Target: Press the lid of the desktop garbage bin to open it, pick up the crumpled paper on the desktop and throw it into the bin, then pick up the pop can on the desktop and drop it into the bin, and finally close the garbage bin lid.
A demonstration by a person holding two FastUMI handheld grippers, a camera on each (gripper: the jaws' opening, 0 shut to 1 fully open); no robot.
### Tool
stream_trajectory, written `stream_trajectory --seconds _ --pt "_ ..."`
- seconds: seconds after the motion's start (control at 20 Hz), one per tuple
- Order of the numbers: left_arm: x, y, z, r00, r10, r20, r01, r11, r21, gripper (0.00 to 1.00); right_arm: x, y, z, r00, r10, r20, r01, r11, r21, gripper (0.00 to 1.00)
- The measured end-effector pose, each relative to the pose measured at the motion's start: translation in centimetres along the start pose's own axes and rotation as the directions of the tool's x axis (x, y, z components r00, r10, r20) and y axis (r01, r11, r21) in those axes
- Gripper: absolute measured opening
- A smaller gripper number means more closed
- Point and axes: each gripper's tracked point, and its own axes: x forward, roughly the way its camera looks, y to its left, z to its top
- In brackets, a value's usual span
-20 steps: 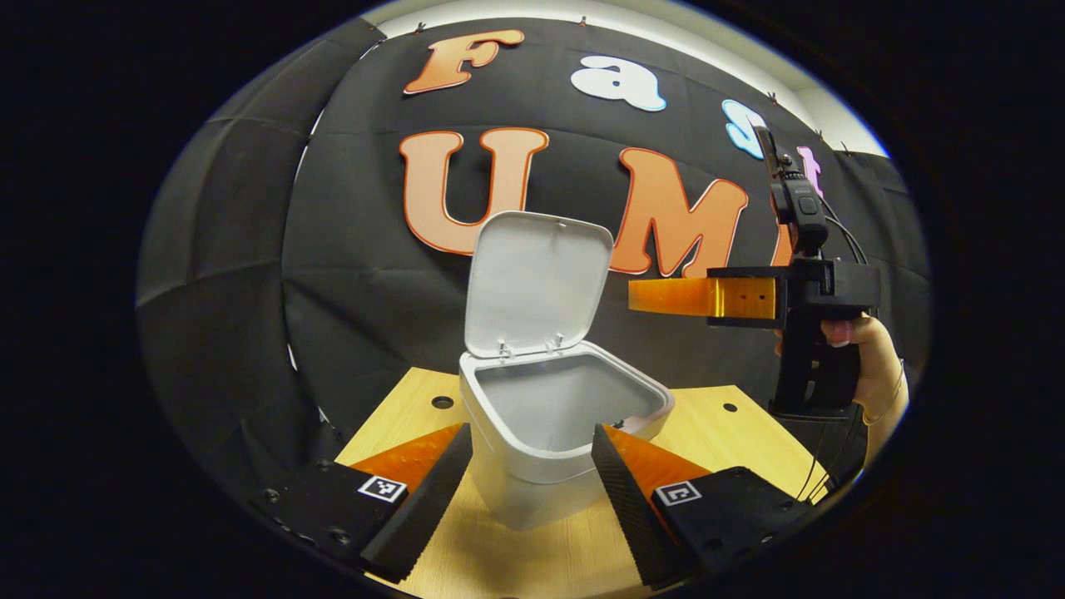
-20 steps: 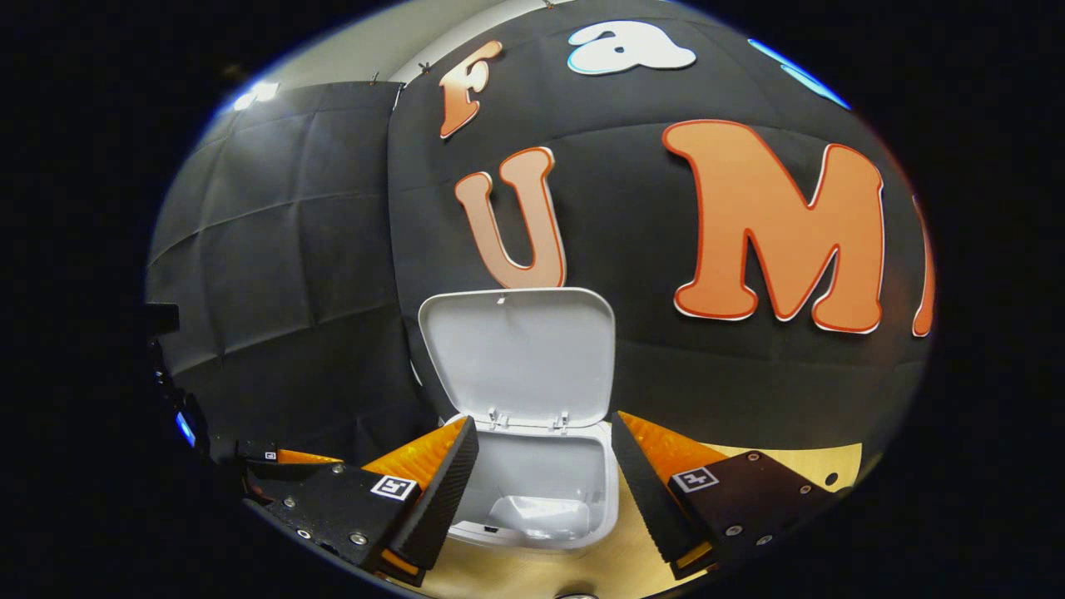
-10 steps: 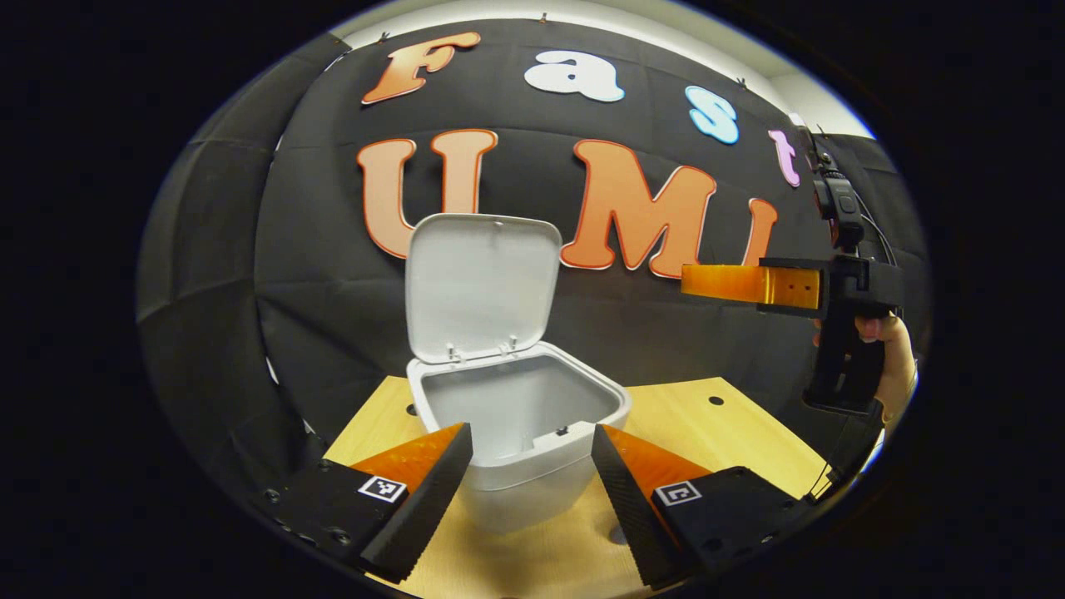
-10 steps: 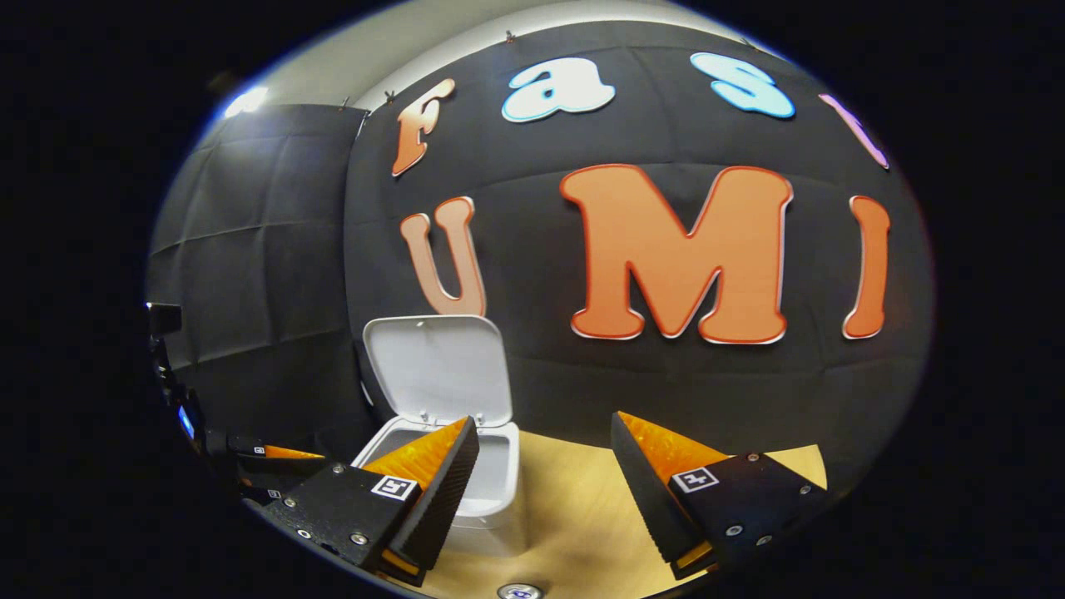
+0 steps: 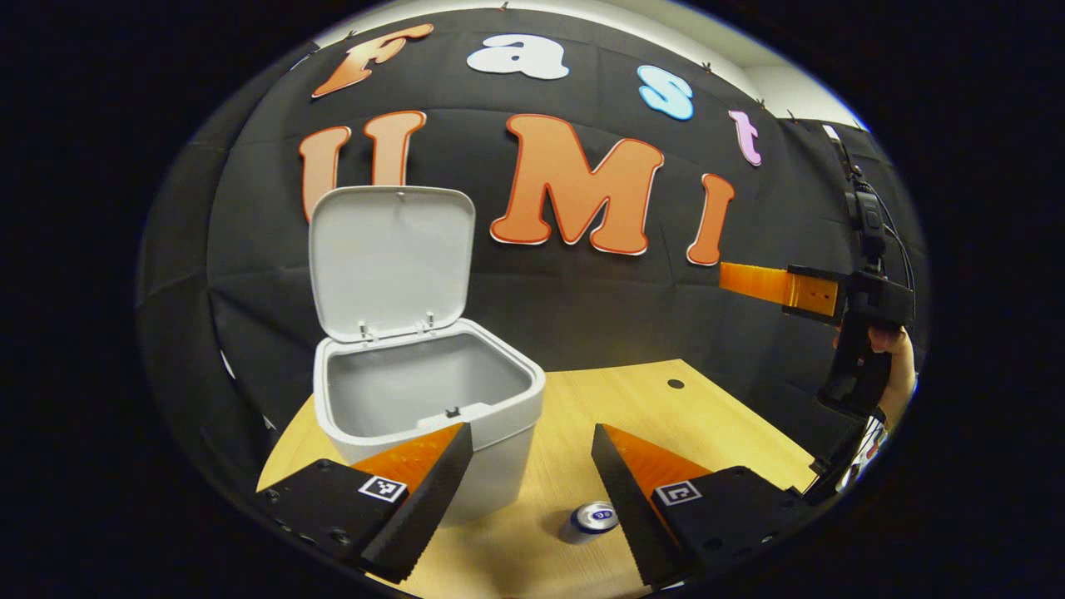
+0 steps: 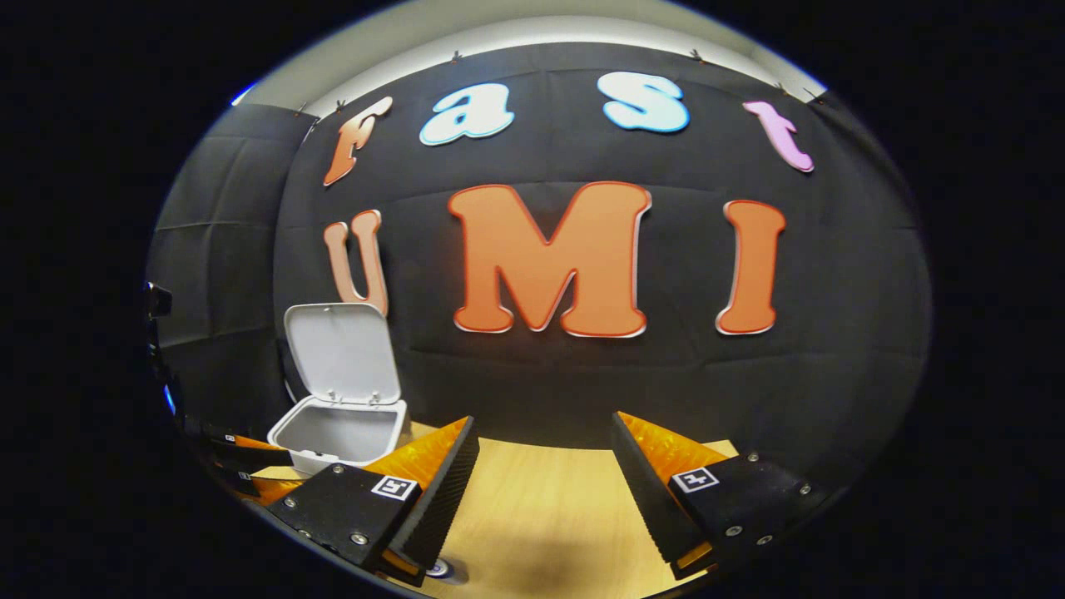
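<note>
The white desktop bin [image 5: 499, 453] stands on the wooden table with its lid [image 5: 391, 258] swung up and open. My left gripper [image 5: 532, 491] is open low over the table, its left finger in front of the bin's front wall. A pop can [image 5: 592, 518] stands on the table just inside its right finger, untouched. My right gripper [image 5: 732, 277] hangs in the air far right, held by a hand [image 5: 894, 366]. In the right gripper view my right gripper [image 6: 541, 491] is open and empty over bare table, with the bin [image 6: 337, 428] far left and the can's top [image 6: 438, 568] below its left finger.
The wooden table [image 5: 682, 416] has a small round hole [image 5: 676, 384] near its back edge. Black booth cloth closes the back and sides. My left gripper [image 6: 258, 449] shows low at the left edge of the right gripper view, beside the bin.
Both views have swung to the right, so the bin has slid left in each. My right gripper has drawn away from above the bin. The can has come into view.
</note>
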Motion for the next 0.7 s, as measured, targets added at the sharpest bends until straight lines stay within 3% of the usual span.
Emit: stream_trajectory --seconds 0.15,0.2,0.35,0.55,0.7 --pt "1.3 -2.8 -2.2 0.997 -0.072 -0.006 0.072 0.997 -0.005 0.92 -1.5 -3.0 -2.0 0.998 -0.062 -0.022 0.063 0.998 0.025 0.95" --pt "1.6 -3.7 -3.0 0.995 -0.094 -0.013 0.094 0.996 -0.005 0.92 -1.8 -3.8 -2.7 0.996 -0.078 -0.038 0.079 0.996 0.033 1.00" --pt "3.0 -5.5 -6.6 0.988 -0.144 -0.054 0.144 0.990 0.006 0.92 -2.8 -6.4 -4.6 0.988 -0.139 -0.060 0.141 0.990 0.020 0.95" --pt "5.0 -7.2 -11.5 0.972 -0.195 -0.134 0.194 0.981 -0.019 0.93 -4.2 -8.9 -6.0 0.976 -0.204 -0.080 0.205 0.979 0.013 0.95" --pt "6.3 -7.3 -15.7 0.955 -0.191 -0.229 0.193 0.981 -0.015 0.93 -4.8 -10.0 -6.9 0.968 -0.227 -0.105 0.231 0.973 0.027 0.95"
